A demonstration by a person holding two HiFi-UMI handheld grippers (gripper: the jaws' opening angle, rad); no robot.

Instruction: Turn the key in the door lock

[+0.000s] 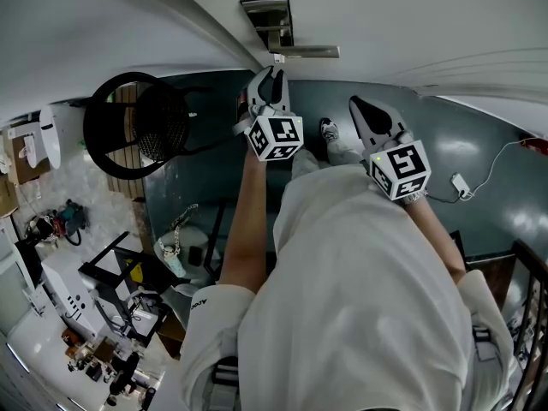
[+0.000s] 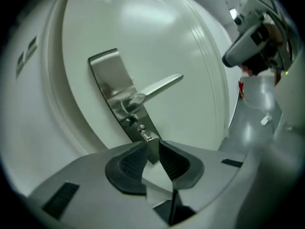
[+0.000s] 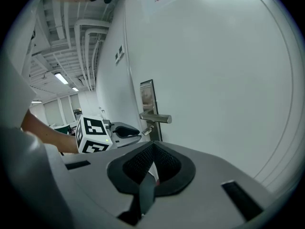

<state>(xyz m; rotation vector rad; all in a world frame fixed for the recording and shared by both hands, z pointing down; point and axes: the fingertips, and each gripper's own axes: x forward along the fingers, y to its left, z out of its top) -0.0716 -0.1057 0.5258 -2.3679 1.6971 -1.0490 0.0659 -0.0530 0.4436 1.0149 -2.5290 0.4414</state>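
The key (image 2: 143,131) is seated in the cylinder at the lower end of the lock plate (image 2: 112,80), just below the lever handle (image 2: 159,86), on the white door (image 2: 157,42). In the left gripper view the plate runs tilted from 11 o'clock to 5 o'clock, and the lever points toward 2 o'clock. The tilt indicates that the tool is rolled relative to the door. The left tool (image 2: 151,149) is positioned at the key. Its jaws stand slightly apart, with the key's head at the mouth of the gap, and the pads are not visibly pressing on it. The right tool (image 3: 152,146) is held well back from the lock, at 3 o'clock of the left tool in the head view. Its jaws are together with nothing between them, and it takes no part in the operation. Status: the key is inserted and the left tool is aligned with it. Whether the bolt has been thrown cannot be determined from these views. Remaining, as judged here: clamp the jaws on the key's head and rotate as required.
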